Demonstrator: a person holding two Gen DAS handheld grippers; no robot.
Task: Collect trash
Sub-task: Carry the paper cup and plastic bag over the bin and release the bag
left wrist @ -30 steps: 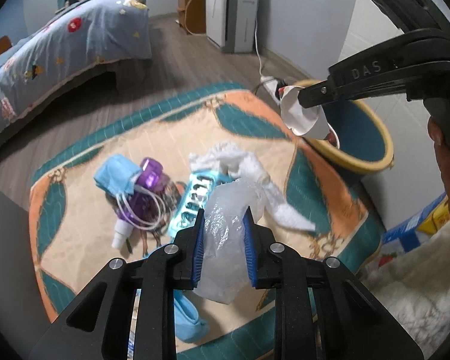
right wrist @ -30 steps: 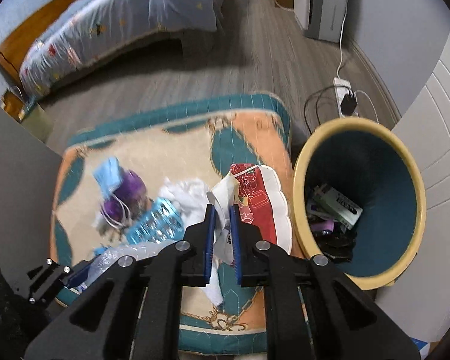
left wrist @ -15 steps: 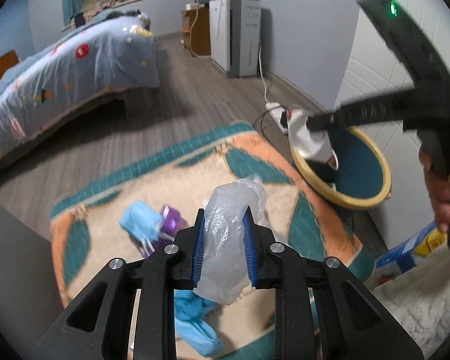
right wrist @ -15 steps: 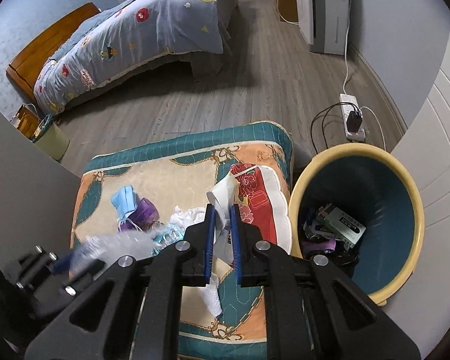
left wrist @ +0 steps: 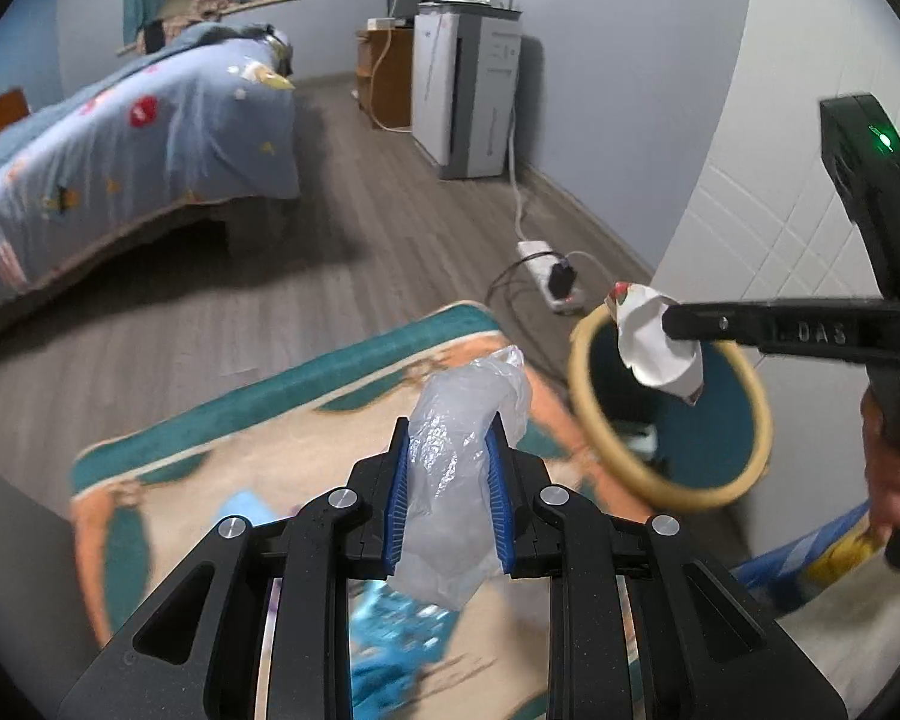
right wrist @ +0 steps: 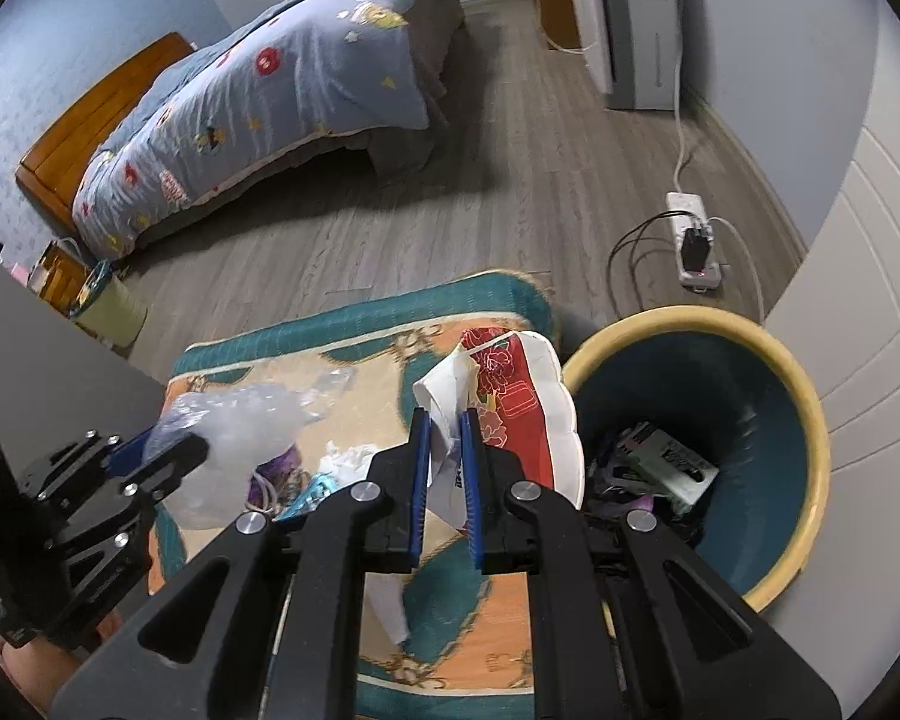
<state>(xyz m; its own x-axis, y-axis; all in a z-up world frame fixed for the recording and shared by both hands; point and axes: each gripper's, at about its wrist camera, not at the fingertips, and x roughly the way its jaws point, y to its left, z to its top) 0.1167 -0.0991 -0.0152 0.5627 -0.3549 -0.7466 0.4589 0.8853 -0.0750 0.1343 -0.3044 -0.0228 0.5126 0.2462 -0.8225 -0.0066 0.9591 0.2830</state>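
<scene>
left wrist view
left tongs (left wrist: 447, 480): clenched on a crumpled clear plastic bag (left wrist: 456, 450), which sticks out above and below the blue pads.
right tongs (left wrist: 669, 324): seen from the side at the right edge, clamped on a crushed white paper cup (left wrist: 654, 348) with a red print at its tip.
cup's place: in the air, in front of the bin's (left wrist: 606, 450) yellow rim as seen from here.
rug (left wrist: 306, 384): orange, cream and teal, blurred, under the bag.
hand (left wrist: 888, 468): wrapped round the right tool's grip, lower right.
background: a bed (left wrist: 126, 138) with a blue patterned cover, a white appliance (left wrist: 468, 96) by the wall, a power strip (left wrist: 549, 276) on the wood floor.

right wrist view
right tongs (right wrist: 447, 450): pinched tight on the paper cup (right wrist: 510, 402); its red flowered side faces right.
bin (right wrist: 810, 396): just right of the cup, teal inside, holding a small box and dark scraps.
left tongs (right wrist: 162, 450): lower left, gripping the plastic bag (right wrist: 240, 420) above the rug (right wrist: 360, 354).
litter on rug: a purple thing, white tissue and a pale blue piece, partly hidden behind both tools.
</scene>
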